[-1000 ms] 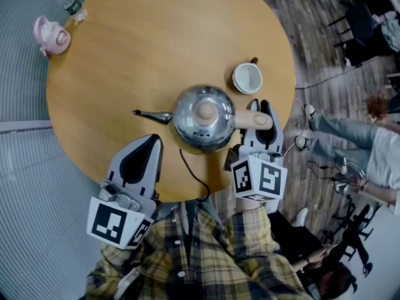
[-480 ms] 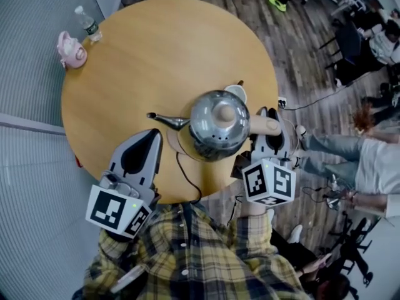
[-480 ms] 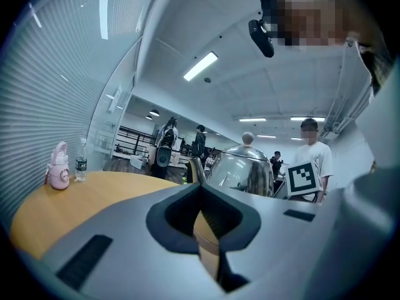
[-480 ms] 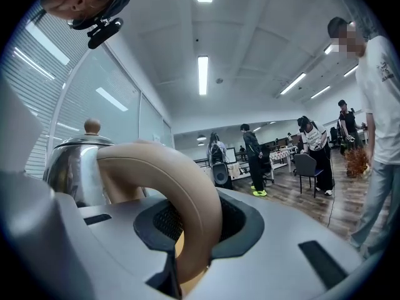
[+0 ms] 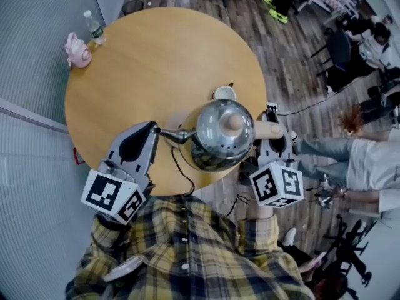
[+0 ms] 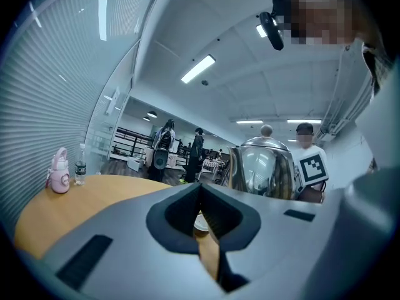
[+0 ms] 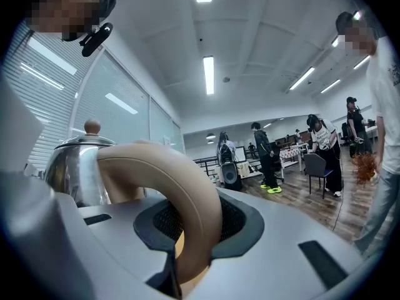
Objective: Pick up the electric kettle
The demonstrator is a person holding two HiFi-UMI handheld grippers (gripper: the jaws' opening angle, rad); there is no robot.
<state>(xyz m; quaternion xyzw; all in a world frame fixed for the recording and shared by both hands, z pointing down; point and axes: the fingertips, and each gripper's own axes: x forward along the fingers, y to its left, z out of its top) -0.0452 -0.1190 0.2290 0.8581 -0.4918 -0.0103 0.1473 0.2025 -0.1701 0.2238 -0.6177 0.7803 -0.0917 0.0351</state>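
Right gripper (image 7: 197,220): jaws clamped on the beige handle (image 7: 169,180) of the steel kettle (image 5: 215,133), which sits directly to its left, over the near edge of the round table (image 5: 156,67). Left gripper (image 5: 149,129): jaws together, empty, just beside the kettle's spout (image 5: 174,134). A cup (image 5: 224,93) stands just beyond the kettle.

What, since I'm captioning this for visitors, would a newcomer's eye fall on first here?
The shiny steel kettle, held up over the near edge of the round wooden table: the right gripper is clamped on its beige handle. Next, the left gripper, shut and empty, just beside the spout. At the table's far left rim stand a pink bottle and a water bottle.
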